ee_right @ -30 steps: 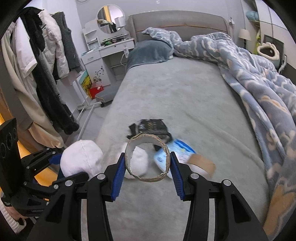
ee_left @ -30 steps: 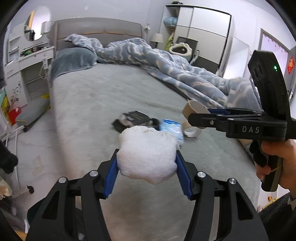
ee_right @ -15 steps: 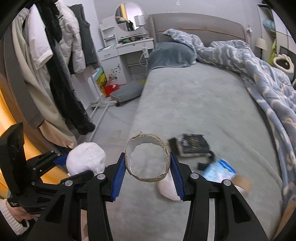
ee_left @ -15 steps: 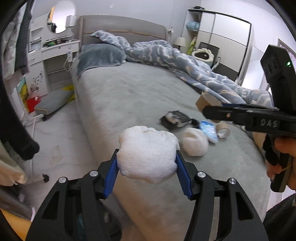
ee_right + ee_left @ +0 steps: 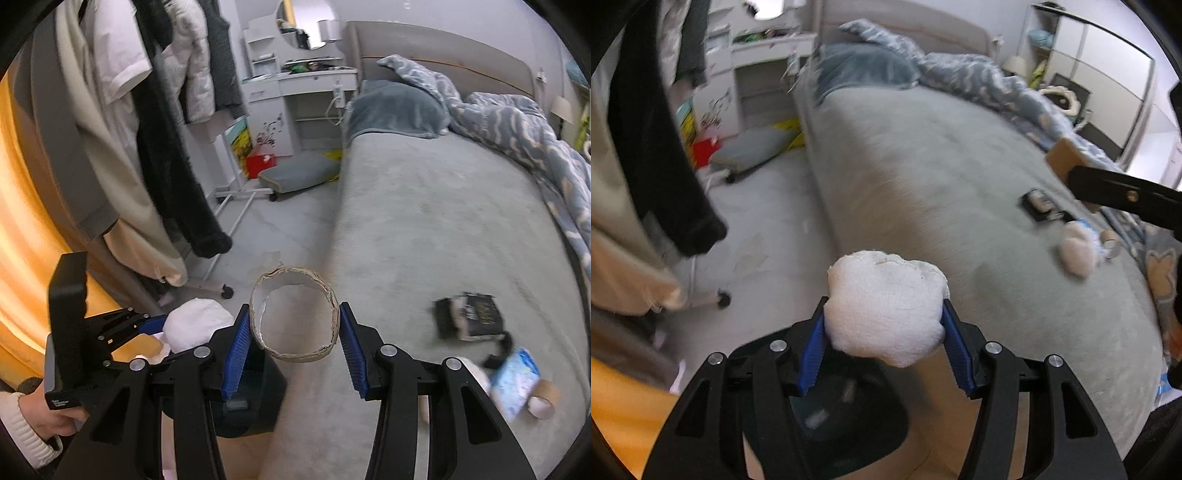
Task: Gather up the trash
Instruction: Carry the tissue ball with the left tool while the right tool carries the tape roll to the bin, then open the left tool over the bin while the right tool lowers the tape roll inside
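Observation:
My left gripper (image 5: 884, 345) is shut on a white crumpled wad (image 5: 884, 306), held above a dark bin (image 5: 846, 424) at the bed's near corner. My right gripper (image 5: 293, 343) is shut on a cardboard tube (image 5: 295, 352), held above the same dark bin (image 5: 247, 398). The left gripper and its wad (image 5: 195, 323) show at the left of the right wrist view. On the grey bed (image 5: 443, 221) lie a second white wad (image 5: 1076, 251), a black packet (image 5: 476, 315), a blue-white wrapper (image 5: 515, 384) and another tube (image 5: 543, 400).
A clothes rack (image 5: 155, 129) with coats stands on the left by an orange curtain (image 5: 22, 221). A white dresser (image 5: 295, 96) and a grey floor cushion (image 5: 299, 175) are at the back. A blue duvet (image 5: 517, 125) covers the bed's far right side.
Both grippers have swung left and back from the bed's trash pile toward the bed's near corner, carrying the wad and the tube. The dark bin has come into view below them.

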`<state>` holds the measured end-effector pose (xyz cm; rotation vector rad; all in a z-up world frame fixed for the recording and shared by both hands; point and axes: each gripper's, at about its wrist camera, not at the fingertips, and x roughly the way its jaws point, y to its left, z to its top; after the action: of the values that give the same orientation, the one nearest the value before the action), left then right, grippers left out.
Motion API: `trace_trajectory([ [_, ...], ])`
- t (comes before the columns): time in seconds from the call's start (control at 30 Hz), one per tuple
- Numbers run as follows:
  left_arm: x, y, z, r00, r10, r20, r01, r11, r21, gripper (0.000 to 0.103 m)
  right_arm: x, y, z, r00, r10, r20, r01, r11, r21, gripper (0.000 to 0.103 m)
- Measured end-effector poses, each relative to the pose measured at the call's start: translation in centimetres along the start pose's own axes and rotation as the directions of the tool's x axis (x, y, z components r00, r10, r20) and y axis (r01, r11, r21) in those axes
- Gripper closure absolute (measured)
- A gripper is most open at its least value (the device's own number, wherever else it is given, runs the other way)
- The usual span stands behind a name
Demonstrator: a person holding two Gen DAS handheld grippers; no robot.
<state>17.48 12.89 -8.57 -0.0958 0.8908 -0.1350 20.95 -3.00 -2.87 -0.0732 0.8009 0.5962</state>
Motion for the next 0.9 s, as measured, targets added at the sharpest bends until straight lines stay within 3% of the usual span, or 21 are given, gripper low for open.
trace_trajectory([
  [0.17,0.6,3.4,-1.3,0.997,0.050,-0.064,-0.052,0.998,-0.044,0.042,2.5,2.7,0.0,0.999,0.037,-0.038,-0.039,0.999,-0.030,0.056],
  [0.37,1.8,7.7,-3.2,0.985,0.061,-0.161,-0.079,0.990,-0.113,0.042,5.2,5.6,0.2,0.994,0.073,-0.079,-0.077,0.995,-0.057,0.056],
  [0.9,3.4,13.5,-8.1,0.946,0.013,-0.324,-0.087,0.973,-0.214,0.039,12.2,10.0,-1.8,0.969,0.111,-0.221,-0.133,0.987,-0.086,0.056],
])
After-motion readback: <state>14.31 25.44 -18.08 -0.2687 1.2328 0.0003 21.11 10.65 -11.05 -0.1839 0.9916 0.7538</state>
